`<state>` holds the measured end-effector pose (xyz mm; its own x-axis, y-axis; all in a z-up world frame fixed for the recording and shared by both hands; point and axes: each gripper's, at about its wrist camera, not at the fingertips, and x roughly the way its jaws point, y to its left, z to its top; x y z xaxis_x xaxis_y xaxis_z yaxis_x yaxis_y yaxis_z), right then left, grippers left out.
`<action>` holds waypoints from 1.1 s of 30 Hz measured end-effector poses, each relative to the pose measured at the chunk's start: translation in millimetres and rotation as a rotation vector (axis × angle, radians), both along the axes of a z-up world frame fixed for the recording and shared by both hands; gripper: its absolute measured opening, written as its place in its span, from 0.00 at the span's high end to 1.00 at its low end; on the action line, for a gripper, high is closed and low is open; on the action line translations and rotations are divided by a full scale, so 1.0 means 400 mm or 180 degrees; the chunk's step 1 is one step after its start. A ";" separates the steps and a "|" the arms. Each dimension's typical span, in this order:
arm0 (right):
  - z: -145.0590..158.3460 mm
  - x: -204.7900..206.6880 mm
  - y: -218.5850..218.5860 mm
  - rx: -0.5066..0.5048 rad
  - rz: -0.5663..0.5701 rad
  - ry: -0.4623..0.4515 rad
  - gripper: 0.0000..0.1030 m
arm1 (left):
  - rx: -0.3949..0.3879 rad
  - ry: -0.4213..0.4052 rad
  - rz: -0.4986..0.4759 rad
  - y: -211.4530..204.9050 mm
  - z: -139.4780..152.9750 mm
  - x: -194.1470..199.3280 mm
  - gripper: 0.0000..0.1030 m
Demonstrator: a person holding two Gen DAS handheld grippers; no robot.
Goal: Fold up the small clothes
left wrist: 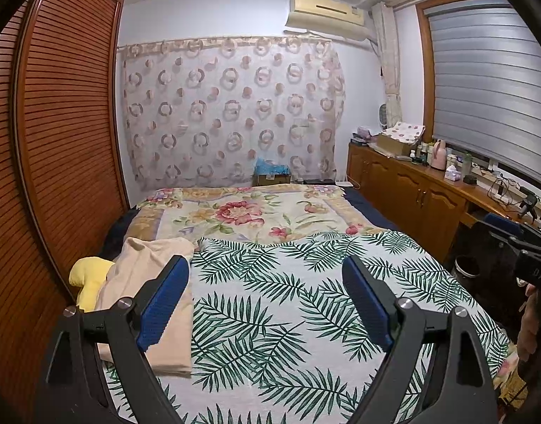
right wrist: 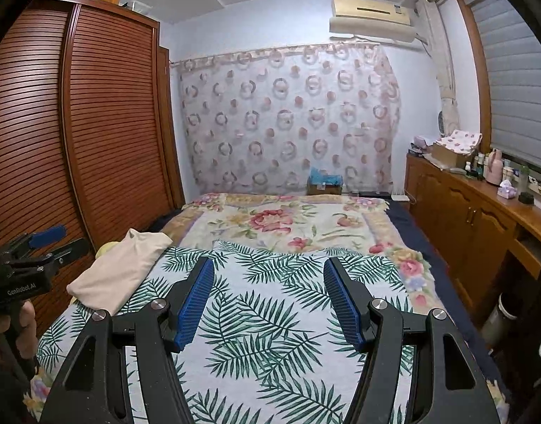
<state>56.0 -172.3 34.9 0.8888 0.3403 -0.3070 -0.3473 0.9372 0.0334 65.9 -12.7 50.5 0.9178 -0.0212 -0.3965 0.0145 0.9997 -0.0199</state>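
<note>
My left claw [left wrist: 266, 282] gapes wide, nothing between jaws; right claw [right wrist: 268, 282] parted narrower, also bare. Folded beige garment [left wrist: 146, 282] on leaf-print sheet [left wrist: 288, 300], left bed edge. Only left view shows yellow cloth [left wrist: 88, 279] clearly; right view barely.

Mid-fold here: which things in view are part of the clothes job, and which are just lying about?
For the job:
- beige garment, lying at the bed's left edge
- yellow garment beside it, partly hidden
- left tongs and right tongs, both open and empty

Lying about:
- leaf-print cloth
- floral blanket
- clutter on the sideboard
</note>
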 end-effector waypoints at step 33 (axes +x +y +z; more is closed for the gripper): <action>-0.002 0.009 -0.030 -0.0001 0.0004 -0.0024 0.35 | -0.0001 -0.0003 0.0003 -0.002 -0.002 0.001 0.14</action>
